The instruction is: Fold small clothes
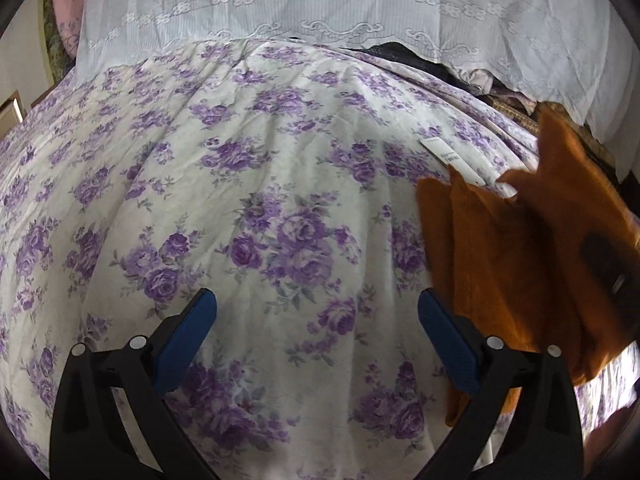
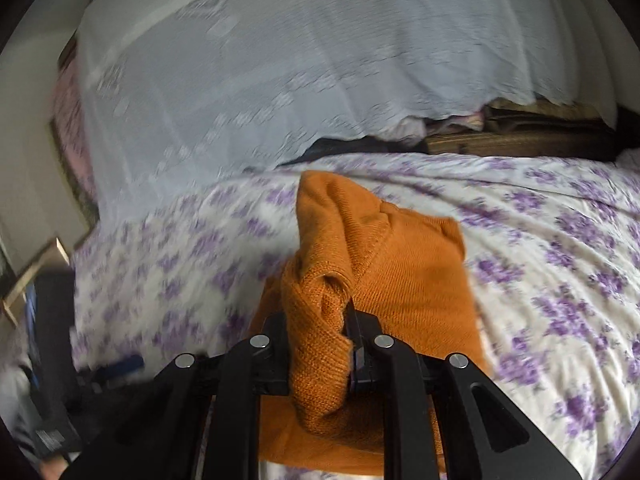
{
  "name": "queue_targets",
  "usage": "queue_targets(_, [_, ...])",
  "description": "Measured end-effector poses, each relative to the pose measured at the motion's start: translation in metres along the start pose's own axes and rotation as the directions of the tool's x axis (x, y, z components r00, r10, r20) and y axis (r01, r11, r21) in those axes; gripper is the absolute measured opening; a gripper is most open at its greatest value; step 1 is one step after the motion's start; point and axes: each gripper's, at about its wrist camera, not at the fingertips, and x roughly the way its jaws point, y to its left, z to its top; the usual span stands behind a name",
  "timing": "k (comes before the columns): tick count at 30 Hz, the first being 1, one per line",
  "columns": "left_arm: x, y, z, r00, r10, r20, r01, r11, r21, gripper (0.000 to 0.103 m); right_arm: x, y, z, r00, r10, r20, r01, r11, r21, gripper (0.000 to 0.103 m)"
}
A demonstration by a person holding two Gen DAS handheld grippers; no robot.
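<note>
An orange knit garment (image 2: 400,276) hangs bunched over the bed's purple-flowered sheet (image 2: 560,248). My right gripper (image 2: 320,344) is shut on a fold of it, the knit squeezed between the jaws. In the left wrist view the garment (image 1: 520,264) hangs at the right, with a white tag (image 1: 452,158) behind it and the dark right gripper (image 1: 608,264) at its far side. My left gripper (image 1: 316,312) is open and empty above the flowered sheet (image 1: 260,180), to the left of the garment, its blue pads (image 1: 188,344) wide apart.
A white lace cloth (image 1: 340,4) hangs along the back of the bed. Dark and brown folded fabrics (image 2: 520,128) lie under its right end. A wall and a wooden frame edge (image 2: 36,276) stand at the left.
</note>
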Motion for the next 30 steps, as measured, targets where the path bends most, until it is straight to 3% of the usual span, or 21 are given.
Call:
queue_targets(8, [0.004, 0.006, 0.002, 1.0, 0.011, -0.008, -0.011, 1.0, -0.026, 0.098, 0.01, 0.026, -0.023, 0.999, 0.006, -0.045, -0.012, 0.991, -0.13, 0.018])
queue_targets(12, [0.005, 0.007, 0.003, 1.0, 0.014, -0.009, -0.015, 1.0, -0.021, 0.098, 0.024, 0.043, -0.035, 0.99, -0.02, -0.137, -0.015, 0.969, -0.248, 0.02])
queue_targets(13, [0.005, 0.006, 0.002, 1.0, 0.014, -0.009, -0.014, 1.0, -0.021, 0.098, 0.025, 0.048, -0.037, 0.988, -0.026, -0.154, -0.019, 0.959, -0.284, 0.024])
queue_targets(15, [0.005, 0.006, 0.002, 1.0, 0.014, -0.011, -0.014, 1.0, -0.02, 0.098, 0.023, 0.056, -0.042, 0.985, -0.016, -0.172, -0.042, 0.943, -0.329, 0.043])
queue_targets(16, [0.005, 0.006, 0.002, 1.0, 0.013, -0.011, -0.013, 1.0, -0.02, 0.098, 0.02, 0.059, -0.044, 0.983, 0.012, -0.183, -0.076, 0.936, -0.345, 0.059])
queue_targets(17, [0.005, 0.006, 0.001, 1.0, 0.013, -0.01, -0.013, 1.0, -0.021, 0.098, 0.015, 0.062, -0.046, 0.98, 0.044, -0.196, -0.115, 0.924, -0.364, 0.065])
queue_targets(21, [0.004, 0.005, 0.001, 1.0, 0.008, -0.01, -0.008, 1.0, -0.023, 0.098, -0.015, 0.06, -0.047, 0.978, 0.091, -0.187, -0.161, 0.9, -0.405, 0.064])
queue_targets(25, [-0.005, 0.005, 0.002, 1.0, -0.016, 0.001, 0.016, 0.999, -0.028, 0.098, -0.056, 0.029, -0.035, 0.975, 0.176, -0.138, -0.215, 0.91, -0.354, 0.064])
queue_targets(27, [-0.016, 0.003, 0.006, 0.999, -0.046, 0.023, 0.047, 0.998, -0.032, 0.098, -0.068, 0.002, -0.019, 0.982, 0.169, -0.085, -0.187, 0.935, -0.302, 0.063])
queue_targets(30, [-0.029, -0.007, 0.017, 0.993, -0.105, 0.046, 0.107, 0.993, -0.041, 0.098, -0.062, -0.032, 0.008, 0.994, 0.102, -0.023, -0.105, 0.975, -0.197, 0.043])
